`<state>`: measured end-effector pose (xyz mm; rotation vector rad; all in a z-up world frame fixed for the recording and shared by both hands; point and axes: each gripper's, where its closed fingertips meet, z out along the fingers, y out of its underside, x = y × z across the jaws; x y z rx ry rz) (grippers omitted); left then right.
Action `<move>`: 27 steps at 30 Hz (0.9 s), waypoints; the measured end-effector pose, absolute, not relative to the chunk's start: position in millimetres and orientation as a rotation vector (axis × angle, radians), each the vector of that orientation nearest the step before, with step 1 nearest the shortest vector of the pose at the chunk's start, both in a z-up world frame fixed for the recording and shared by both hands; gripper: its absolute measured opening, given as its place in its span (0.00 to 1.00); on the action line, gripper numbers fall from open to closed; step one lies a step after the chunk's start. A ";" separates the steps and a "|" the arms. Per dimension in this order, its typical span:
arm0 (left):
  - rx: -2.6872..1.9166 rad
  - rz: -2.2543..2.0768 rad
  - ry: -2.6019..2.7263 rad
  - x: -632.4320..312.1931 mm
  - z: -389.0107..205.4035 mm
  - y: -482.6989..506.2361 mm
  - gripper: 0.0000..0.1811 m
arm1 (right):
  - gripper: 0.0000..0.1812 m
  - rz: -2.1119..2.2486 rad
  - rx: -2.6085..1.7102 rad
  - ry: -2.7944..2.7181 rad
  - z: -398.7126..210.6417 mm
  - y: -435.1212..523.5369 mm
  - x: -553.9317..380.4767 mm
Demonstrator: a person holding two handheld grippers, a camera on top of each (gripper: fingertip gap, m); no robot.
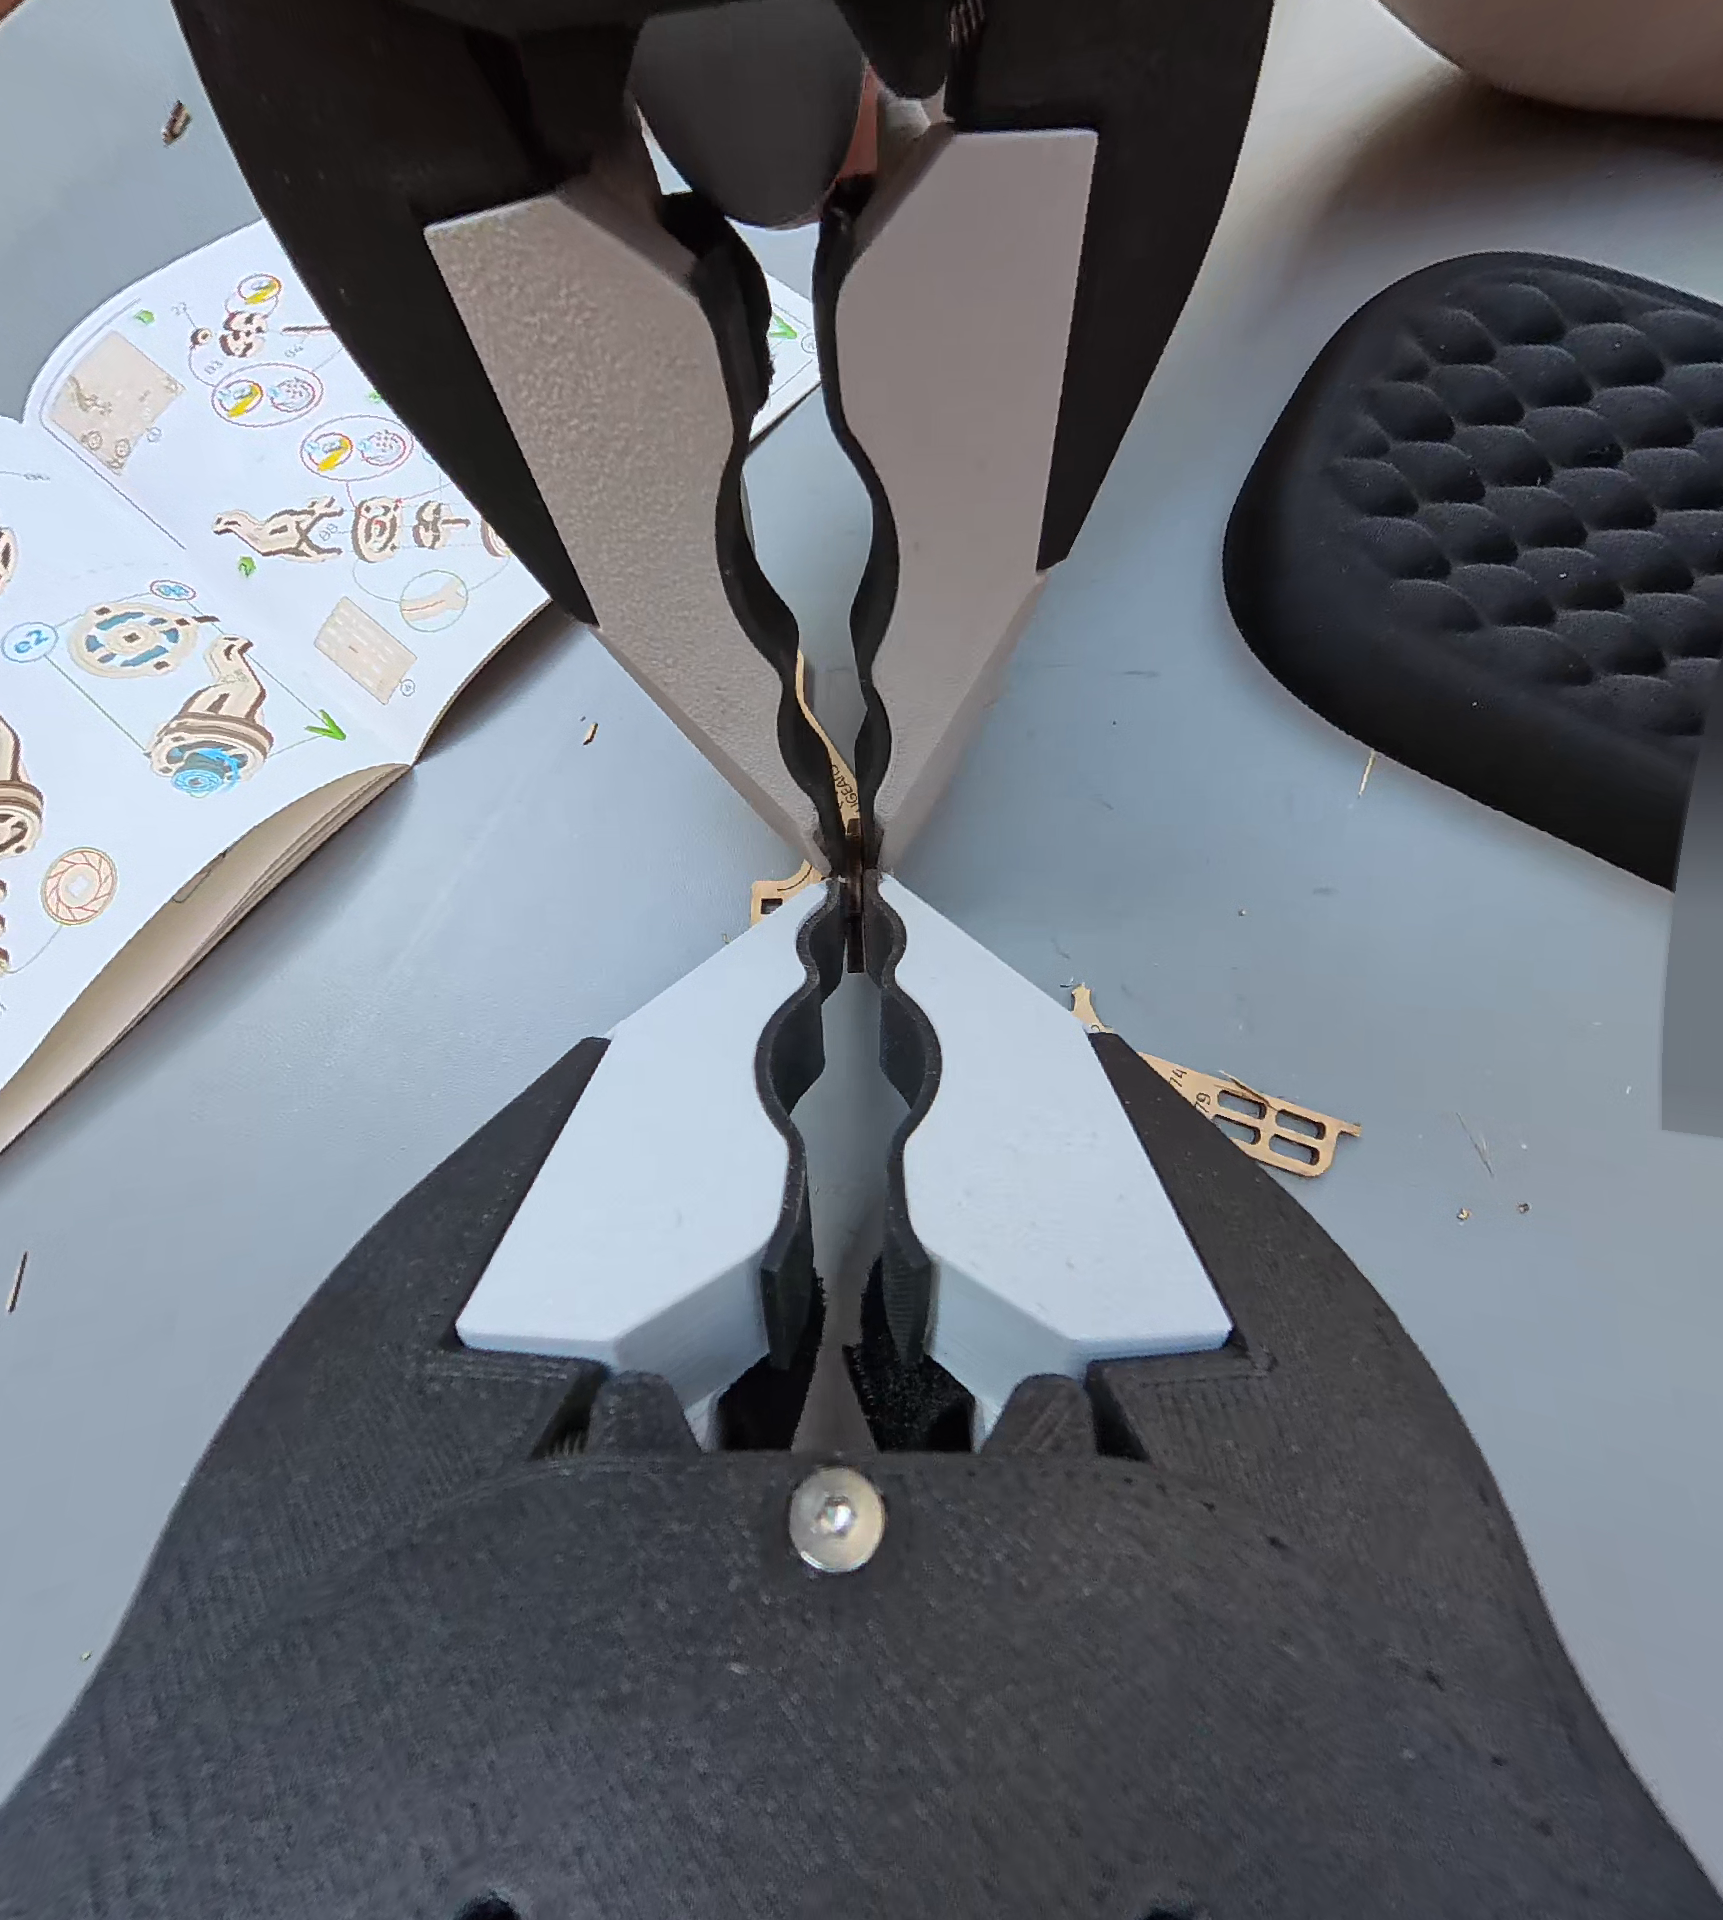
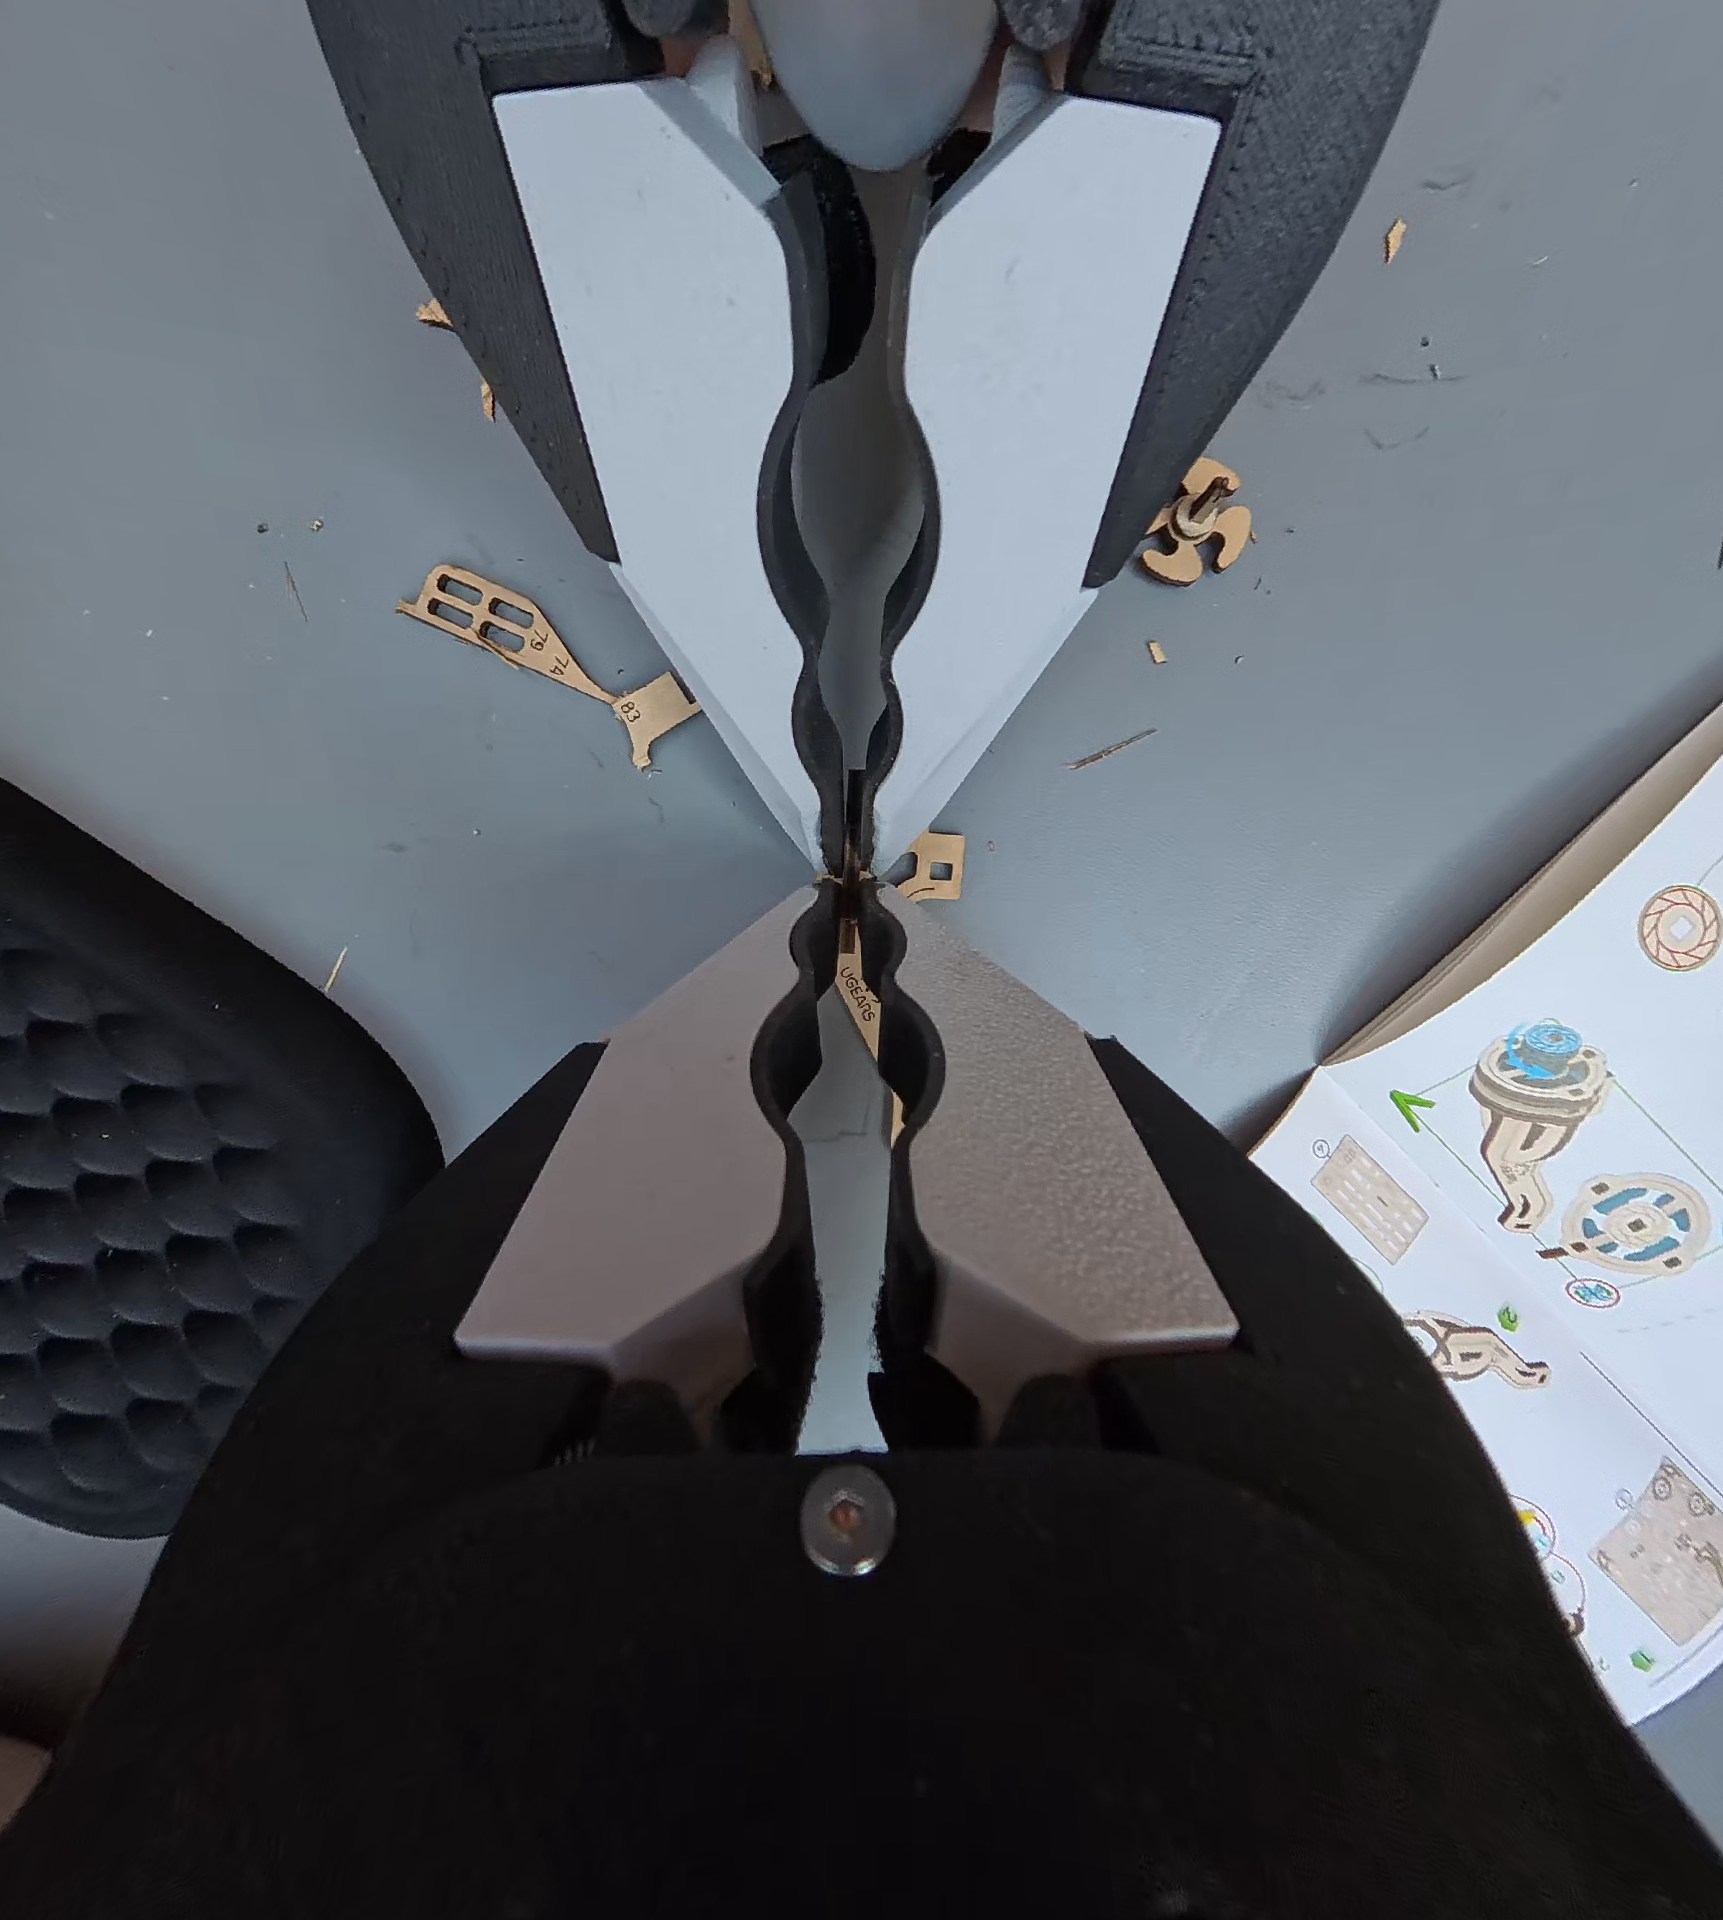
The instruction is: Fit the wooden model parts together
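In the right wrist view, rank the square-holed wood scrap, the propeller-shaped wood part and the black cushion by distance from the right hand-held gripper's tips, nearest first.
1. Square-holed scrap: just right of the right hand-held gripper tips.
2. Propeller part: upper right, beside the other gripper.
3. Black cushion: far left.

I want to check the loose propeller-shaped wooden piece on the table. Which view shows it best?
The right wrist view: the propeller-shaped piece lies in plain sight beside the left hand-held gripper. The left wrist view does not show it at all.

Black grippers, pale wavy-padded fingers (image 1: 670, 1174), silver screws
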<state>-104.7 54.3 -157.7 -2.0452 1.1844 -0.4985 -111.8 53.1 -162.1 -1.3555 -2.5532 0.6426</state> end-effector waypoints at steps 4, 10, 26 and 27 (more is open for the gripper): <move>-2.040 -0.481 1.190 -104.4 -157.9 54.2 0.01 | 0.01 0.636 -1.368 -2.555 -162.8 53.0 -111.3; -2.023 -0.436 1.195 -104.5 -158.3 54.0 0.01 | 0.01 0.607 -1.378 -2.559 -163.3 53.2 -110.6; -1.965 -0.320 1.230 -104.3 -158.5 53.4 0.01 | 0.01 0.590 -1.358 -2.567 -163.5 52.5 -109.9; -1.960 -0.307 1.233 -104.2 -158.5 53.3 0.01 | 0.01 0.591 -1.357 -2.566 -163.6 52.4 -109.8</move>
